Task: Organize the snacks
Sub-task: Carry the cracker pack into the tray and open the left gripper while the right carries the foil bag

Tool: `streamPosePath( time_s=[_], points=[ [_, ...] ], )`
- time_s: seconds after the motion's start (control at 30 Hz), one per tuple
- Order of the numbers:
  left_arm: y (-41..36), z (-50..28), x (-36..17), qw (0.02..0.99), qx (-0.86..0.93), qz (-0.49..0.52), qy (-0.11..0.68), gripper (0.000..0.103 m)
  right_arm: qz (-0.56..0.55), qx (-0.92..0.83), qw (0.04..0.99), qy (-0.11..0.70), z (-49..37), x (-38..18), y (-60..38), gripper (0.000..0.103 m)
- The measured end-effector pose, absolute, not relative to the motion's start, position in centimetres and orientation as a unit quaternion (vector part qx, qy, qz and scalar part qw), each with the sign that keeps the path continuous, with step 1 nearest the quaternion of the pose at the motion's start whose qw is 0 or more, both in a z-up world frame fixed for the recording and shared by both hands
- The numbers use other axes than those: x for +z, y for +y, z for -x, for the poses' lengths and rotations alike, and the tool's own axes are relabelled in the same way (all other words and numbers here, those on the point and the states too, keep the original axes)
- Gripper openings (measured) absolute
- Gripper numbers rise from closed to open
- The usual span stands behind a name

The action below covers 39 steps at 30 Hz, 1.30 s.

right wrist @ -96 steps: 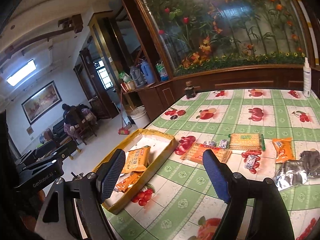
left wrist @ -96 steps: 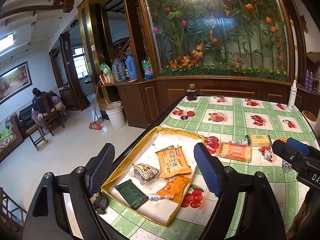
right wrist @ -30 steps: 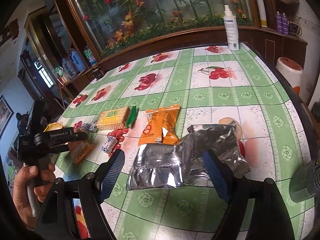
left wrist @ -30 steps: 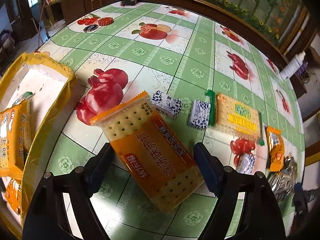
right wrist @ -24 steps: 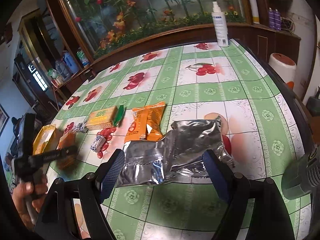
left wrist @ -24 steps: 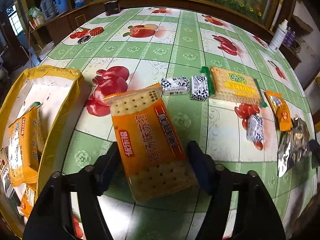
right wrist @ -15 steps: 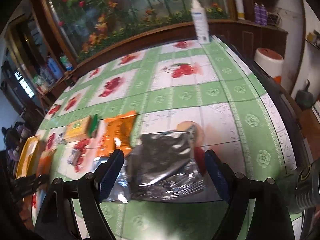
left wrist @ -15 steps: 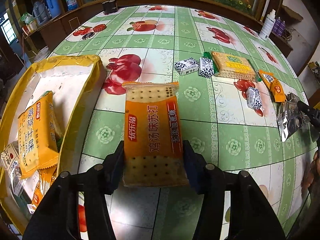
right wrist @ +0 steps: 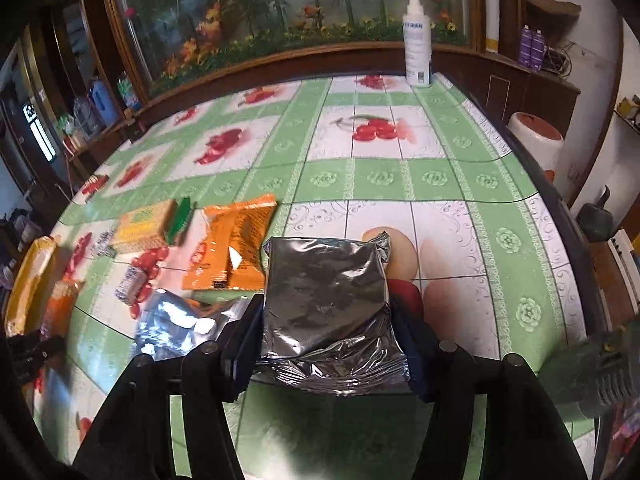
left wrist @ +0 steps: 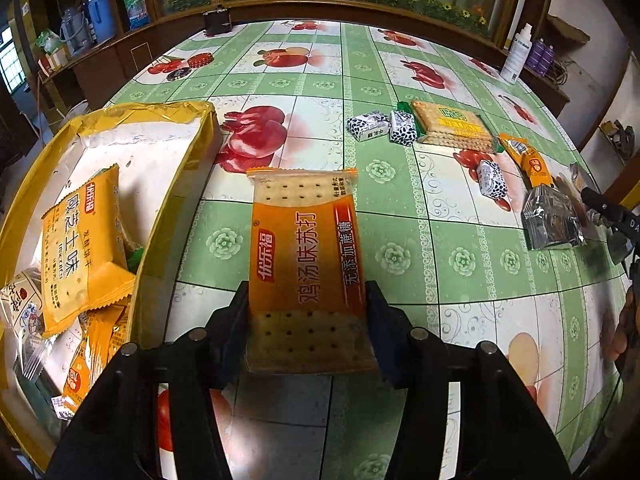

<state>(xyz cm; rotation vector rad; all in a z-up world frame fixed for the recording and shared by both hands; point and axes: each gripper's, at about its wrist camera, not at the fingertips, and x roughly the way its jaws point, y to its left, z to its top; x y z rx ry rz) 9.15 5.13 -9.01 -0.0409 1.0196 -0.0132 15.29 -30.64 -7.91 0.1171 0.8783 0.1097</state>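
my left gripper (left wrist: 306,322) pinches the orange cracker pack (left wrist: 306,268) beside the yellow tray (left wrist: 176,216), right gripper (right wrist: 330,344) closing on the silver foil pouch (right wrist: 326,296) over the table (right wrist: 440,184); best keep both packs level, release inside the tray.

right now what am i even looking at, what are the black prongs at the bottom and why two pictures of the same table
The black prongs are two-finger grippers that a person holds, one in each hand. Each carries a wide-angle camera looking along its fingers, so you get two views of one table.

Left view: the left gripper is shut on an orange cracker pack. Beside it sits a yellow tray already holding snacks. Small wrapped candies and another cracker pack lie further off.

Right view: the right gripper is closing, its pads against a silver pouch. A second silver pouch, an orange packet and a white spray bottle are on the table.
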Motion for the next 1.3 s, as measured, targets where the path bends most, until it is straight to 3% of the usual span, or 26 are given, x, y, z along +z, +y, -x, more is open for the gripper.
streamPosePath(
  time_s=[0.3,0.6,1.3],
  points=[
    [5.0,-5.2,-4.5,0.900,0.018,0.007,0.436,0.052,-0.115,0.162,0.918,0.342,-9.6,-1.6,-26.6,0.062],
    [7.3,-1.6,0.1,0.923,0.074,-0.001,0.378,0.052,-0.100,0.258,0.903,0.327,-6.2,0.5,-18.7,0.062],
    [15.7,1.3,0.0,0.923,0.172,0.025,0.343,0.053,-0.037,0.377,0.860,0.342,-3.1,0.3,-4.5,0.062]
  ],
)
